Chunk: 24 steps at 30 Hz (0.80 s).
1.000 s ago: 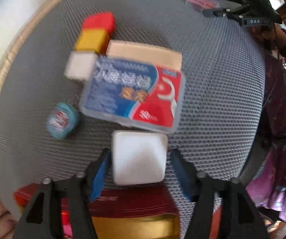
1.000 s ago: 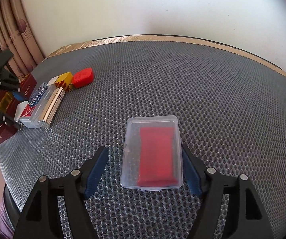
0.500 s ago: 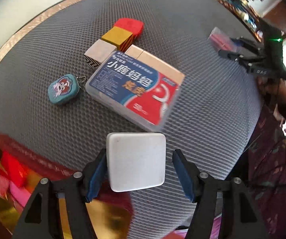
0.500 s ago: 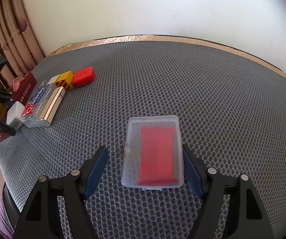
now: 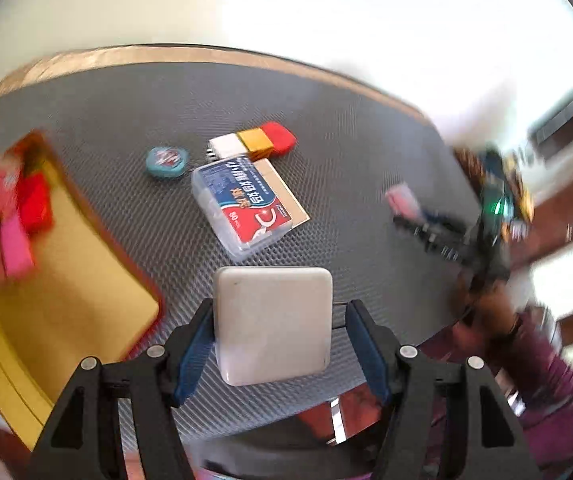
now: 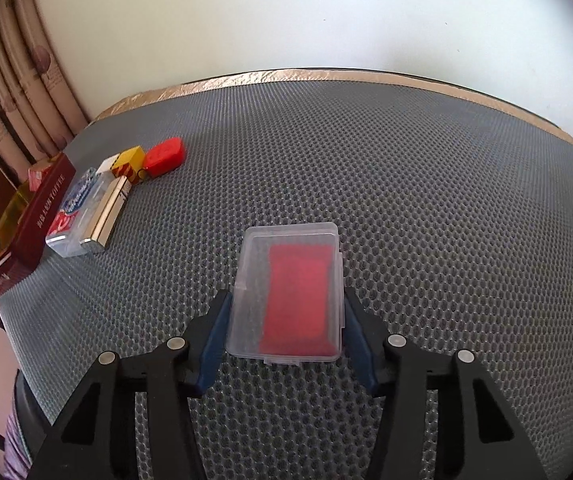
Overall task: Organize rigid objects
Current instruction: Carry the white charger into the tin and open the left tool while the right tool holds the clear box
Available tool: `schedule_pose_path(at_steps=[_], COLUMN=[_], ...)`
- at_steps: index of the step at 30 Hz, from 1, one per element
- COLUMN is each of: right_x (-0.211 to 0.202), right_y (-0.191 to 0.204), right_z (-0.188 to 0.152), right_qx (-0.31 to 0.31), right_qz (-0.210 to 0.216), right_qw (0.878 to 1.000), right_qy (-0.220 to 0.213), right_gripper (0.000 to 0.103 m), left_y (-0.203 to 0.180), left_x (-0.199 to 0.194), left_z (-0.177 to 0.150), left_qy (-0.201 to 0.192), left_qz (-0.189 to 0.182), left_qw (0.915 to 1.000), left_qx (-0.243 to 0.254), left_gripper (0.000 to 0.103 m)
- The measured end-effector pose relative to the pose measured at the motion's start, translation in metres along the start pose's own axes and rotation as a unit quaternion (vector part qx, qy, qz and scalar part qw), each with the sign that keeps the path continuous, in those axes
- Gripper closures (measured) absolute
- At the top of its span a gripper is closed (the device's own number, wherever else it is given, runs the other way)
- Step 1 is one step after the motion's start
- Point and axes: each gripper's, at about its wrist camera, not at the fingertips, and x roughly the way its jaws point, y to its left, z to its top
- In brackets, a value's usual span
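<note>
The right gripper (image 6: pixel 284 330) has just been closing onto the clear case (image 6: pixel 288 294) between its pads.

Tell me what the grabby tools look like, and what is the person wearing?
Each tool, left tool and right tool, has black plastic arms with triangle cut-outs, round silver screws and dark blue pads. A small green light glows on the right one. The person's sleeve is purple with a pattern.

grey mesh mat (image 6: pixel 406 184) | white wall (image 6: pixel 286 12) | striped curtain (image 6: pixel 18 80)
</note>
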Motion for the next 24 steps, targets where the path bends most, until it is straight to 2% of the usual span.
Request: schedule_pose_path(at_steps=[4, 5, 9, 16, 19, 24], right_x=[0.001, 0.001, -0.003, -0.013, -0.017, -0.026], right_y=[0.003, 0.004, 0.005, -0.003, -0.004, -0.002], right_z=[0.003, 0.003, 0.002, -0.002, -0.004, -0.003], right_qx=[-0.014, -0.019, -0.023, 0.037, 0.055, 0.068], right_qz=[-0.006, -0.008, 0.004, 0.061, 0.080, 0.092], right_qw=[1.000, 1.000, 1.000, 0.997, 0.995, 0.993], right_qy=[0.011, 0.013, 0.016, 0.015, 0.015, 0.011], right_gripper=[0.053, 0.054, 0.054, 0.054, 0.054, 0.054], left_y=[-0.010, -0.026, -0.013, 0.036, 0.050, 0.075], left_x=[-0.018, -0.012, -0.030, -0.050, -0.054, -0.048], left_z=[-0.022, -0.025, -0.041, -0.058, -0.053, -0.028], left_qy=[-0.035, -0.039, -0.062, -0.098, -0.110, -0.109], left_qz=[-0.016, -0.013, -0.009, 0.034, 0.058, 0.110], left_qw=[0.9975, 0.9967, 0.9916, 0.9775, 0.9742, 0.9719], left_qx=[-0.060, -0.070, -0.113, -0.184, -0.188, -0.177], left_gripper=[0.036, 0.036, 0.036, 0.036, 0.036, 0.036])
